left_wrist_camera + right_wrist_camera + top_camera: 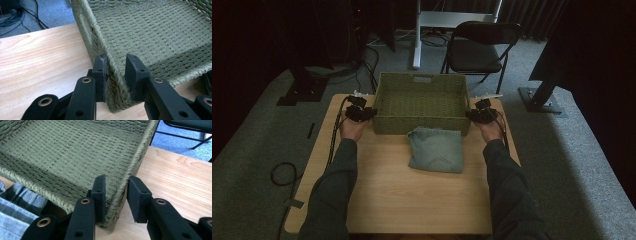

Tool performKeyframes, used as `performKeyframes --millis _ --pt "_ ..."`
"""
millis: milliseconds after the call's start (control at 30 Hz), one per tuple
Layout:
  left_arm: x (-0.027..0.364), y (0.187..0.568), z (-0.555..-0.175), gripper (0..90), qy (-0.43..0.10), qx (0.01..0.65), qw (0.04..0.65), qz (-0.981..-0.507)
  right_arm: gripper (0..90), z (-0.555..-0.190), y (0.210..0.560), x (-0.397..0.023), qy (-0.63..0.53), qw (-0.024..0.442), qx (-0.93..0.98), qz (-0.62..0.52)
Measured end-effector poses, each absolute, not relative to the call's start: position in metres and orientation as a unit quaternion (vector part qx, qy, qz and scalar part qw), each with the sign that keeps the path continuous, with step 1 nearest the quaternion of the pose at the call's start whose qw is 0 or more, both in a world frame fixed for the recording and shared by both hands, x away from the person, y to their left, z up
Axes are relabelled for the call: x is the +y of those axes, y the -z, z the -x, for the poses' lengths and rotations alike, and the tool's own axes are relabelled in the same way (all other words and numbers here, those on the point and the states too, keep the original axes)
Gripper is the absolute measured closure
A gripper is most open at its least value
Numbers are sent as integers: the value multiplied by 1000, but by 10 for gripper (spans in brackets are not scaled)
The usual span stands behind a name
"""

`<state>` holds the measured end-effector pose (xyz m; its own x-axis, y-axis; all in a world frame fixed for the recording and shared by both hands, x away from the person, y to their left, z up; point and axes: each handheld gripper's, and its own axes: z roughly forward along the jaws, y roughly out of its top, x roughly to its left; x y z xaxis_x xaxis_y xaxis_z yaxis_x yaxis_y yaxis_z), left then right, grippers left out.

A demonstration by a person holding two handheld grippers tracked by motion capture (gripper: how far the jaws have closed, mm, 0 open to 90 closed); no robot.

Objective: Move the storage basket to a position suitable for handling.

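Note:
A green woven basket (422, 76) stands at the far middle of the wooden table (412, 200). Folded blue jeans (435, 149) lie on the table against the basket's near wall. My left gripper (371, 113) straddles the rim of the basket's left wall near its front corner (113, 75), one jaw inside and one outside, and the pads press on the weave. My right gripper (469, 114) clamps the right wall (117, 195) near its front corner in the same way. The basket's inside is bare. A corner of the jeans (15, 212) shows in the right gripper view.
A black folding chair (479, 47) stands on the grey carpet behind the table, beside a white stand's leg (416, 50). Black stand feet (302, 92) (542, 100) flank the table's far corners. Cables lie on the floor at the left (282, 172).

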<state>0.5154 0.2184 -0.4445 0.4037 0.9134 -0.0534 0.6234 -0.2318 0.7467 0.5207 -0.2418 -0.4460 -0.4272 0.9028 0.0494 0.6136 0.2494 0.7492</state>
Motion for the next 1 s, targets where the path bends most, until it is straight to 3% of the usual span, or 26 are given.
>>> performKeyframes --millis 1000 --pt "215 440 -453 711 -214 489 325 -781 671 -459 443 -242 -344 192 786 -477"
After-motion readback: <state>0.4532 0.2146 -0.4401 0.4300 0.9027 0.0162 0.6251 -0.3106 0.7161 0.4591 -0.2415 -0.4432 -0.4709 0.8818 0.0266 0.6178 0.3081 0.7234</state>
